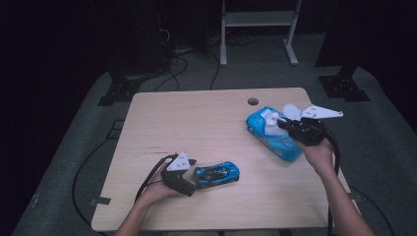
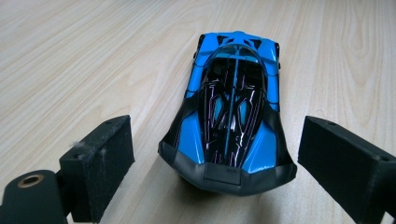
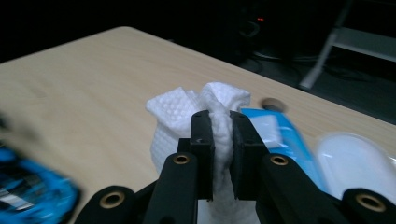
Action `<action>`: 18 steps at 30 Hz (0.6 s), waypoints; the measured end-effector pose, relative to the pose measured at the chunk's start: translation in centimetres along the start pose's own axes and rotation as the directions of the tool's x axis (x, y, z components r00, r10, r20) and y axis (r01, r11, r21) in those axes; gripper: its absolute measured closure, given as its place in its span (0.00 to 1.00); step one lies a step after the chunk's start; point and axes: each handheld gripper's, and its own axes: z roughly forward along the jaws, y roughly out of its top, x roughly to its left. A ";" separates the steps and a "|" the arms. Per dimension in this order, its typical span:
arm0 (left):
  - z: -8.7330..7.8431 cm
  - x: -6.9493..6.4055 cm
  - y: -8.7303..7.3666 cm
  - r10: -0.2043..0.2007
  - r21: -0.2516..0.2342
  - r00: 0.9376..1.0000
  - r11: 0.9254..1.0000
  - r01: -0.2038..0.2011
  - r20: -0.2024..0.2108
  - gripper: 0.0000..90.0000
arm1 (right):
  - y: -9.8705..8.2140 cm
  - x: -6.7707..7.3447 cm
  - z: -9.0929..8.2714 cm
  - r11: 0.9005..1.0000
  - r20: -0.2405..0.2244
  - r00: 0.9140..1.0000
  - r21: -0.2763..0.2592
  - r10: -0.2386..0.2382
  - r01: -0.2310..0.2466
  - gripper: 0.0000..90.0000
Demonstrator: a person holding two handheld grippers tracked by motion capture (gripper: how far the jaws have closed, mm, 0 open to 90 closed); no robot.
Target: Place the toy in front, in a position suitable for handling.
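A blue and black toy car (image 1: 217, 173) (image 2: 232, 116) rests on the wooden table (image 1: 196, 123). My left gripper (image 1: 193, 183) (image 2: 215, 163) stands open with the car's end between its jaws, the pads apart from its sides. At the right lies a blue tissue pack (image 1: 273, 133) (image 3: 285, 135). My right gripper (image 1: 282, 123) (image 3: 222, 140) is shut on a white tissue (image 3: 201, 116) (image 1: 269, 118) that rises out of the pack, held above the table.
A round cable hole (image 1: 253, 102) sits near the table's far edge. A white rounded object (image 3: 355, 161) lies beside the pack at the right. Beyond the table stand a metal frame (image 1: 258, 24) and dark stands on a grey floor.
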 end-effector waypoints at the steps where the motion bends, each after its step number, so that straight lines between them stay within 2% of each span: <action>1: 0.0 0.0 0.0 0.005 0.005 1.000 1.000 -0.005 -0.006 0.11 | 0.1 1.0 -0.3 1.000 -0.034 0.999 -0.005 -0.024 0.024 0.90; 2: 0.1 0.0 -0.1 0.003 0.004 1.000 1.000 -0.003 -0.006 0.11 | 0.0 2.0 -0.4 0.999 -0.087 0.995 -0.017 -0.039 0.037 0.90; 4: 0.2 0.0 -0.1 0.011 0.008 1.000 1.000 -0.011 -0.007 0.11 | -0.2 4.1 -0.4 0.997 -0.160 0.984 -0.014 -0.073 0.072 0.90; 5: 0.2 0.0 -0.1 0.011 0.008 1.000 1.000 -0.011 -0.007 0.11 | -0.2 4.1 -0.4 0.997 -0.160 0.984 -0.014 -0.073 0.072 0.90; 6: 0.3 0.0 -0.1 0.012 0.008 1.000 1.000 -0.012 -0.008 0.11 | -0.7 6.1 0.2 0.997 -0.260 0.962 -0.012 -0.078 0.078 0.90; 7: 0.4 0.0 -0.1 0.005 0.011 1.000 1.000 -0.005 0.001 0.11 | -0.7 6.1 0.2 0.997 -0.260 0.962 -0.012 -0.078 0.078 0.90; 8: 0.6 0.1 -0.1 0.000 0.018 1.000 1.000 0.000 0.009 0.11 | -1.1 7.7 1.1 0.996 -0.334 0.939 0.007 -0.086 0.094 0.90; 9: 0.6 0.1 -0.1 0.000 0.018 1.000 1.000 0.000 0.009 0.12 | -1.4 8.5 1.8 0.996 -0.374 0.924 0.016 -0.080 0.093 0.89; 11: 1.0 0.2 -0.3 -0.001 0.041 0.999 0.999 0.000 0.035 0.14 | -1.9 9.8 3.1 0.992 -0.432 0.897 0.044 -0.089 0.119 0.89; 12: 1.0 0.2 -0.3 -0.001 0.041 0.999 0.999 0.000 0.035 0.14 | -1.9 9.8 3.1 0.992 -0.432 0.897 0.044 -0.089 0.119 0.89; 13: 1.2 0.3 -0.4 -0.006 0.053 0.999 0.999 0.004 0.049 0.15 | -2.4 11.0 4.6 0.985 -0.482 0.870 0.070 -0.105 0.158 0.89; 14: 1.2 0.3 -0.4 -0.006 0.053 0.999 0.999 0.004 0.049 0.16 | -2.5 11.4 5.2 0.981 -0.504 0.857 0.081 -0.112 0.176 0.89; 15: 1.3 0.4 -0.5 -0.003 0.060 0.999 0.998 0.000 0.054 0.16 | -2.5 11.4 5.2 0.981 -0.504 0.857 0.081 -0.112 0.176 0.89; 16: 1.5 0.5 -0.6 -0.004 0.062 0.997 0.998 0.000 0.076 0.22 | -2.9 12.2 6.5 0.974 -0.542 0.834 0.115 -0.102 0.194 0.89; 17: 1.5 0.5 -0.6 -0.004 0.062 0.997 0.998 0.000 0.076 0.23 | -2.9 12.2 6.5 0.974 -0.542 0.834 0.115 -0.102 0.194 0.89; 18: 1.6 0.6 -0.7 -0.006 0.065 0.997 0.998 0.001 0.083 0.23 | -3.0 12.6 7.1 0.968 -0.556 0.823 0.124 -0.112 0.216 0.89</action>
